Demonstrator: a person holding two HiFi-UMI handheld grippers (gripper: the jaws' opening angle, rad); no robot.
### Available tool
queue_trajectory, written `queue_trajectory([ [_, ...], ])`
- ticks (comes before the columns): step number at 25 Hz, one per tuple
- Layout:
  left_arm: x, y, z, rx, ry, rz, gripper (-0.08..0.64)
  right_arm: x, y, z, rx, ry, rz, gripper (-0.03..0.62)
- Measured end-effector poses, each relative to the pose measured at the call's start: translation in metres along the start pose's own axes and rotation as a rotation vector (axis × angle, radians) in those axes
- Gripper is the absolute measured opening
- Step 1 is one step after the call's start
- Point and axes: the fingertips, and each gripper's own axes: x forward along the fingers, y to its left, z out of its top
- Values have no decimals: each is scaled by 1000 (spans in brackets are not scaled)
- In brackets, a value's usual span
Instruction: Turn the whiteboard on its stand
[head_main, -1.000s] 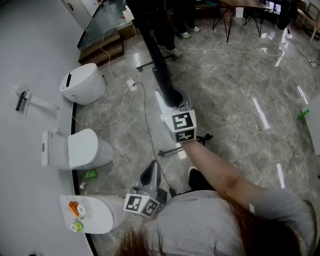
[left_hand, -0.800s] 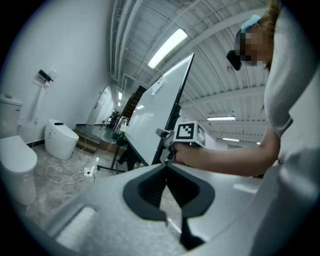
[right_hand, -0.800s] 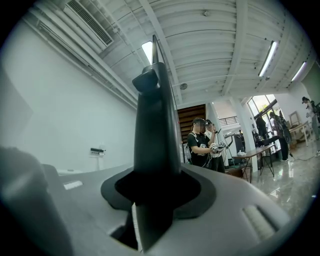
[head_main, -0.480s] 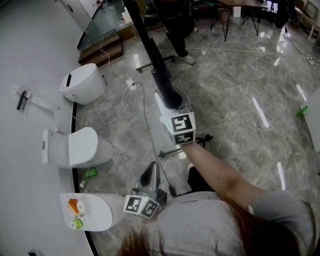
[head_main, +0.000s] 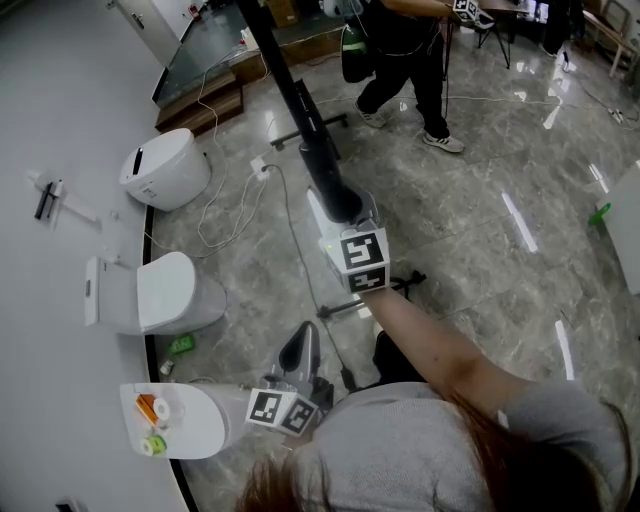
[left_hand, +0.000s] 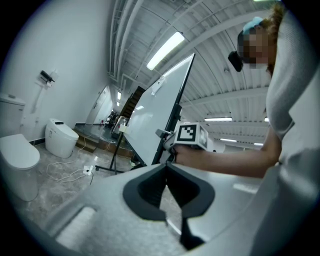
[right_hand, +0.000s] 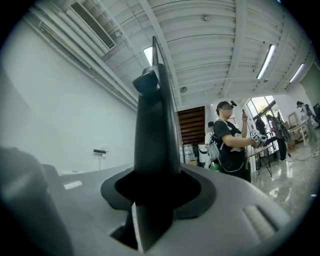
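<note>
Count: 1 whiteboard (head_main: 300, 115), 2 toilets (head_main: 166, 167) (head_main: 165, 296), and 2 tongs: left tongs (head_main: 300, 340), right tongs (head_main: 340, 205). 1 white basin-like fixture (head_main: 205, 425) carrying 1 orange item (head_main: 147, 411) and 1 green item (head_main: 153, 446). 1 other person (head_main: 400, 45) standing on the floor.

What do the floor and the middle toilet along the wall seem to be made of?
The floor: grey veined stone or stone-look tile, polished, since it mirrors ceiling lights. The middle toilet: probably glazed ceramic, white and smooth with a soft sheen.
</note>
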Motion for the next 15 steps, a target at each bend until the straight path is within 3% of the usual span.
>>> queue_trajectory([
  [15, -39, -17, -11, -27, -12, -6, 2, -39, 19, 6, 16, -8, -15, 147],
])
